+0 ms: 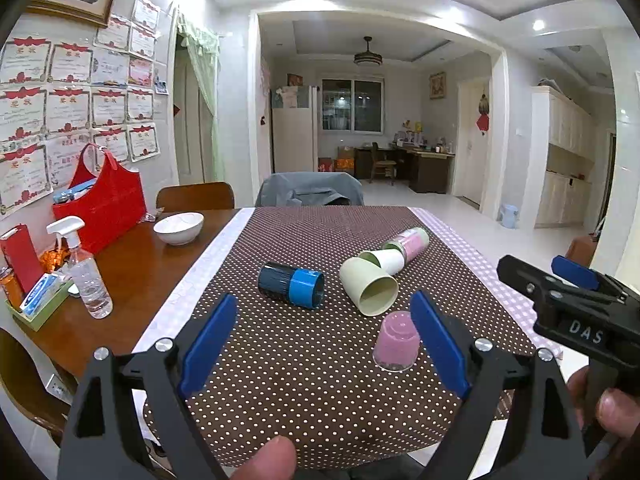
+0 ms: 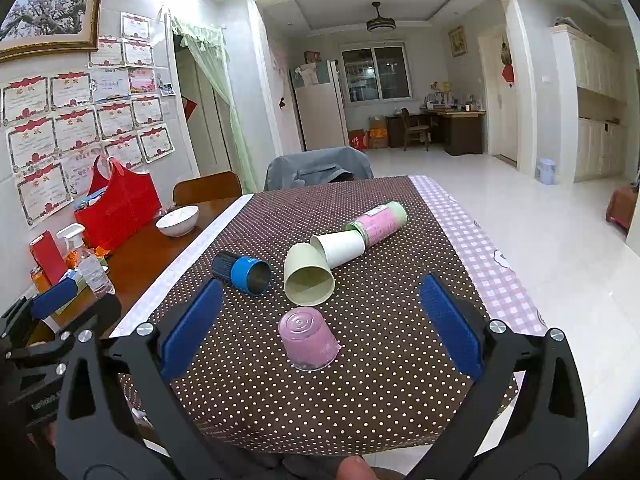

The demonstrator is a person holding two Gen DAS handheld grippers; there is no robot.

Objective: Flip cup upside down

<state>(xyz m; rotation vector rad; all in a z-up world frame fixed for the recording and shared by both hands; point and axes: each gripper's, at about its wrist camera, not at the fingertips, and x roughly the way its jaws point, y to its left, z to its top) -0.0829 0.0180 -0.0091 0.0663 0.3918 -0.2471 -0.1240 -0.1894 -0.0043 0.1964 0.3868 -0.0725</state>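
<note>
A pink cup stands upside down on the dotted brown cloth. Behind it lie on their sides a pale green cup, a white cup, a pink-and-green cylinder and a dark blue cup with a blue band. My left gripper is open and empty, near the table's front edge. My right gripper is open and empty, its fingers either side of the pink cup but nearer than it.
A white bowl, a red bag, a spray bottle and boxes stand on the bare wooden left part of the table. Chairs stand behind the table. A pink checked cloth edge runs along the right.
</note>
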